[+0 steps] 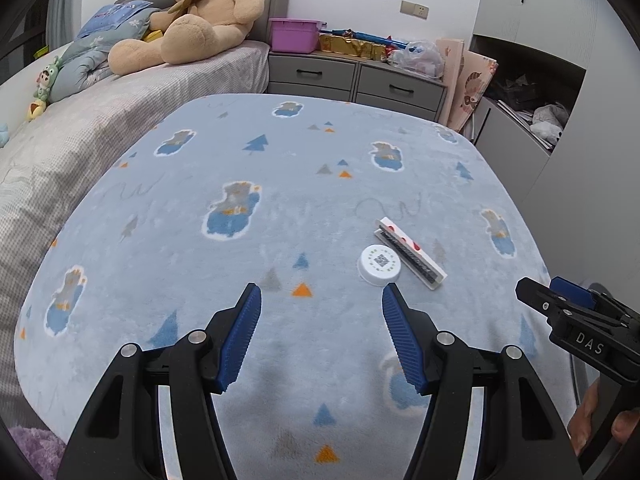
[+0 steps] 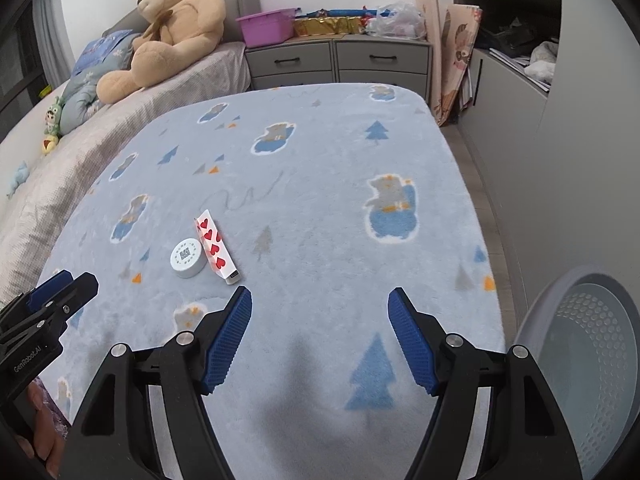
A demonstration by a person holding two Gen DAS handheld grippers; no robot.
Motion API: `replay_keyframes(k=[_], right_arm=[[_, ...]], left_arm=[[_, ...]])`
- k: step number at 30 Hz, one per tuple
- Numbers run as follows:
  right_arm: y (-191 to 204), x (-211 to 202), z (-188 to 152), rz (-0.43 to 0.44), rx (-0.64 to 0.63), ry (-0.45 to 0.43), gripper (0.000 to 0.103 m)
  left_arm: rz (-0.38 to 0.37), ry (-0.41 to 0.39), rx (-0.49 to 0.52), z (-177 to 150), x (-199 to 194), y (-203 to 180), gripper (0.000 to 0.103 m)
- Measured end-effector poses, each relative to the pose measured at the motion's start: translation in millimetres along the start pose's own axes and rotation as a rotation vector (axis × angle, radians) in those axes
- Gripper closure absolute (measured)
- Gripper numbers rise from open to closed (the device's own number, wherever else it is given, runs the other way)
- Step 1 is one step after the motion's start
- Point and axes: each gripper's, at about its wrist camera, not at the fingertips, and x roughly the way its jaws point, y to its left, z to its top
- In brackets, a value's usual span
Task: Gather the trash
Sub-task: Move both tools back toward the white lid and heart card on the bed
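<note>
A white round lid (image 1: pixel 380 265) with a QR code lies on the blue patterned blanket (image 1: pixel 280 208), touching a small white box with red hearts (image 1: pixel 410 253). Both also show in the right wrist view: the lid (image 2: pixel 188 257) and the box (image 2: pixel 216 248). My left gripper (image 1: pixel 322 300) is open and empty, just short of the lid, which lies ahead to its right. My right gripper (image 2: pixel 320 300) is open and empty, with the box ahead to its left. The right gripper also shows at the right edge of the left wrist view (image 1: pixel 560 300). A grey perforated bin (image 2: pixel 592 352) stands at my lower right.
A bed with a big teddy bear (image 1: pixel 192 16) runs along the left. Grey drawers (image 1: pixel 352 76) with a purple tub (image 1: pixel 294 34) and clutter stand behind the blanket-covered table. Cabinets (image 2: pixel 508 120) line the right side.
</note>
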Motion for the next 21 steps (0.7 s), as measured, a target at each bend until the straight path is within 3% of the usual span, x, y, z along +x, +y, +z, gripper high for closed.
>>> replay_keyframes(k=[21], right_arm=[[44.4,54.6,19.3,0.068,-0.129,0.067,0.034]], left_arm=[[0.03,0.044,-0.037,-2.1,25.4,15.0,0.042]])
